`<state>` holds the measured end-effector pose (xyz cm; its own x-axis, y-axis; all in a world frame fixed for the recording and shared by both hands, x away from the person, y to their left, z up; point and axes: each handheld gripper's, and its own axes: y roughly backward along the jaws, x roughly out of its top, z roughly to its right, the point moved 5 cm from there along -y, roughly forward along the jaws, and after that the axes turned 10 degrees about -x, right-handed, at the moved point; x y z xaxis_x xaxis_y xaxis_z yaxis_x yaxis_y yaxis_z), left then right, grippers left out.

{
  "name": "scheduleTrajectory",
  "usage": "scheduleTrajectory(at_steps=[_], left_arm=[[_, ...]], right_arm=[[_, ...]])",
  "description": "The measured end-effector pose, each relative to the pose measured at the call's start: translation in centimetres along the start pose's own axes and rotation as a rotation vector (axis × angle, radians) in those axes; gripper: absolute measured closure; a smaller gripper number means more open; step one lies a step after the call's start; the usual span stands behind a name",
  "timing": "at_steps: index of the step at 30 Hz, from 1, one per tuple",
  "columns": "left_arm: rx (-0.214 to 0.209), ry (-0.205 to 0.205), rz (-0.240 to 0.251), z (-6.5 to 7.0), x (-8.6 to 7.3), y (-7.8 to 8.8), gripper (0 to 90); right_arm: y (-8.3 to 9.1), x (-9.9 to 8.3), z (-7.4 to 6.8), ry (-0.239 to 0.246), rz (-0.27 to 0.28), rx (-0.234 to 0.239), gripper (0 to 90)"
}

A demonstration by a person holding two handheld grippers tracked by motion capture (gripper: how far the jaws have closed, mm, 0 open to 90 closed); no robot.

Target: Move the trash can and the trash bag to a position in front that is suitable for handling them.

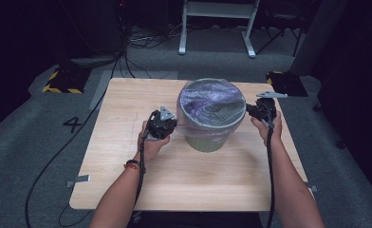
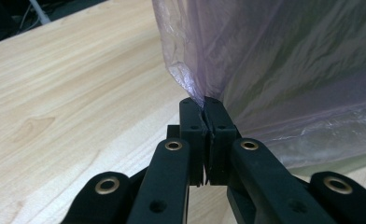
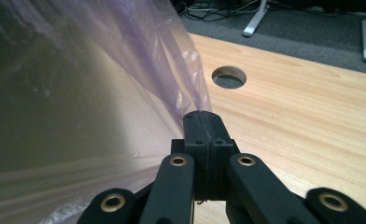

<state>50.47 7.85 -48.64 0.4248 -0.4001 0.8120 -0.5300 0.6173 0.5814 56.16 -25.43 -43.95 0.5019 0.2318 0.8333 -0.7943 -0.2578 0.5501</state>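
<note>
A grey-green bin (image 1: 208,135) stands on the wooden desk (image 1: 127,142), a little toward the far edge and right of the middle. A thin purple plastic bag (image 1: 211,102) lines it, its film stretched across the mouth and folded down over the rim on the outside.

The left gripper (image 1: 173,124) sits at the bin's left side, held in the person's left hand (image 1: 152,142), with a grey three-cornered plate on top and a black cable trailing back along the forearm. In the left gripper view, the left gripper (image 2: 204,105) has its jaws pressed together, and a fold of the purple bag (image 2: 284,74) is pinched between the tips; the film rises up and to the right from them, with bare desk (image 2: 69,93) to the left.

The right gripper (image 1: 248,109) is at the bin's right side, near the rim, held in the person's right hand (image 1: 268,127). In the right gripper view, the right gripper (image 3: 200,116) likewise has its jaws pressed together on an edge of the bag (image 3: 148,60), which fans up and to the left over the bin's pale wall (image 3: 55,116). Beyond the tips, a round hole (image 3: 229,76) is cut through the desk (image 3: 302,121) near its far edge.

Both hands are well apart, one on each side of the bin.
</note>
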Motion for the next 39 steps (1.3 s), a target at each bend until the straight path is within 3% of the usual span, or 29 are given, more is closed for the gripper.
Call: scheduleTrajectory(at_steps=[9,12,14,15,16,19,21,24,28,34,37,39], left_arm=[[-0.042,-0.009,-0.026,0.9,-0.7,-0.5,87.6],[-0.032,-0.031,-0.044,0.9,-1.0,-0.5,86.5],[-0.015,-0.023,-0.035,0.7,-1.0,-0.4,84.1],[0.011,-0.014,-0.016,0.4,-0.9,-0.2,77.3],[0.017,0.002,-0.002,0.2,-0.8,-0.1,64.9],[-0.014,0.065,0.070,-0.5,-0.2,1.2,42.1],[-0.018,0.066,0.114,-0.8,0.3,2.4,31.6],[-0.028,0.054,0.161,-1.1,1.0,4.4,28.8],[-0.007,0.044,0.228,-2.0,2.0,6.1,29.4],[-0.064,0.080,0.276,-2.9,4.1,5.1,30.1],[-0.074,0.084,0.263,-3.0,4.7,3.8,32.3],[-0.063,0.078,0.253,-3.1,4.9,3.3,40.7]], right_arm=[[-0.5,-0.6,-0.4,0.003,-0.015,0.027,90.0],[-0.6,-0.8,-0.5,0.003,-0.019,0.033,90.0],[-0.7,-0.8,-0.6,0.001,-0.017,0.035,90.0],[-0.8,-0.8,-0.6,0.001,-0.017,0.036,90.0],[-0.9,-0.9,-0.6,0.002,-0.020,0.029,90.0],[-0.9,-0.8,-0.5,0.001,-0.009,0.013,90.0],[-0.7,-0.7,-0.1,-0.014,0.013,-0.002,90.0],[-0.1,-0.2,0.7,-0.030,0.047,-0.020,90.0],[0.6,0.3,1.4,-0.041,0.078,-0.040,90.0],[1.6,1.3,1.5,-0.064,0.133,-0.012,87.5],[1.8,1.7,1.0,-0.020,0.122,-0.022,87.5],[1.6,1.7,0.9,-0.003,0.112,-0.031,87.5]])
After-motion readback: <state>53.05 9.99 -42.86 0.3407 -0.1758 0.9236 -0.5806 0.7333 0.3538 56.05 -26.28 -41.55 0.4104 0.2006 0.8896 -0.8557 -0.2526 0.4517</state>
